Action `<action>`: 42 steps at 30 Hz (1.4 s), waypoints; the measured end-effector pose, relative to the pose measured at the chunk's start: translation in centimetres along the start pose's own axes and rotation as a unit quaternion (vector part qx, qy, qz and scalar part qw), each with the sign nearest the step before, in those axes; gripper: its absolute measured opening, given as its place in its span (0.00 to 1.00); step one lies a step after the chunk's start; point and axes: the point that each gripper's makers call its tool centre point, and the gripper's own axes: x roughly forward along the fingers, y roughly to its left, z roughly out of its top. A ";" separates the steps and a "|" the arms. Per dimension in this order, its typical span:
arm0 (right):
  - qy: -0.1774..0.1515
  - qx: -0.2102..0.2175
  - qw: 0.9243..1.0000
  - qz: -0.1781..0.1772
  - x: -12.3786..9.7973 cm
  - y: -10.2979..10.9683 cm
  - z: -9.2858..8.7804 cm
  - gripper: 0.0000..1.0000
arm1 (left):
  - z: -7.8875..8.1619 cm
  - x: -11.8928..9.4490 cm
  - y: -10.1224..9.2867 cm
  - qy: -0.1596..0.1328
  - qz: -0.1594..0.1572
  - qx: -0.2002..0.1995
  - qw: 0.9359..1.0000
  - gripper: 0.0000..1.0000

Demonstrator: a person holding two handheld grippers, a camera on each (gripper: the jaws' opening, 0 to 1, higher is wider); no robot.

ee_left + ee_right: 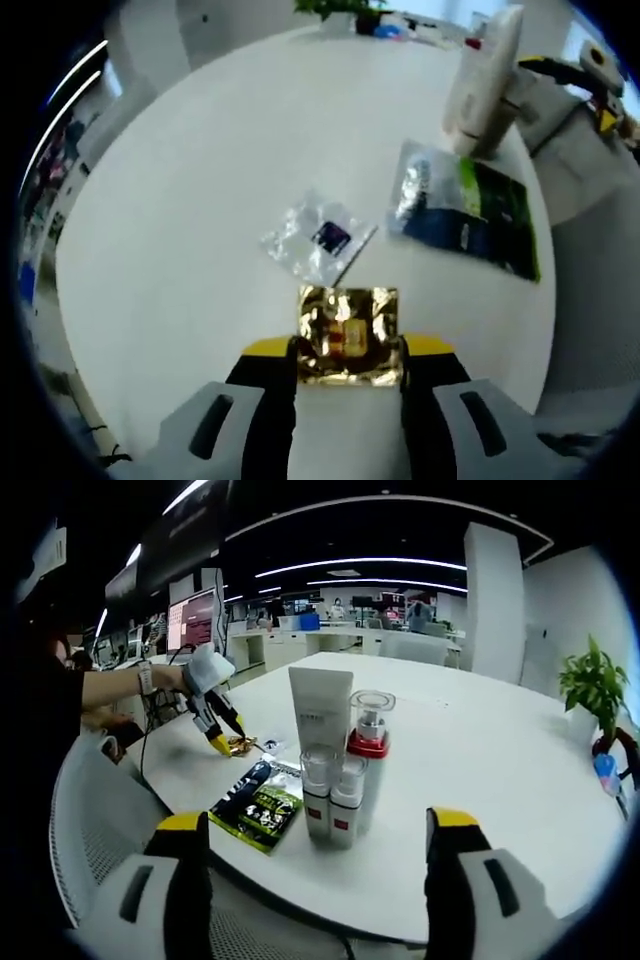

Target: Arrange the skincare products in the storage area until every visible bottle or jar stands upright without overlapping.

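Bottles (338,798) and tube (319,716) stand upright, clustered on the tabletop (500,780); that part looks done. Left gripper (350,372) pinches a gold sachet (349,335); clear sachet (317,238) at 12, dark pouch (470,208) at 2, both flat. Right gripper (312,842) gapes, empty.

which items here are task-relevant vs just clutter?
Job items:
- white tube, upright
- red-collared pump bottle, upright
- two small white bottles, upright, close together
- gold sachet between the left gripper jaws
- clear sachet, flat
- dark green pouch, flat

Lying about:
- potted plant
- chair at the table edge
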 end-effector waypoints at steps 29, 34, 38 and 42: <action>-0.008 -0.008 1.000 0.000 -0.1 0.0 0.2 0.89 | 2.4 1.5 -5.1 0.027 -0.049 0.102 0.993 0.37; -0.009 -0.010 1.000 0.000 -0.1 0.0 0.2 0.89 | 2.6 1.6 -5.7 0.034 -0.049 0.106 0.993 0.37; -0.010 -0.011 1.000 0.000 -0.1 0.0 0.3 0.89 | 2.8 1.7 -5.8 0.035 -0.049 0.108 0.992 0.38; -0.010 -0.013 1.000 -0.002 -0.1 0.0 0.3 0.89 | 2.9 1.7 -5.6 0.035 -0.041 0.105 0.993 0.42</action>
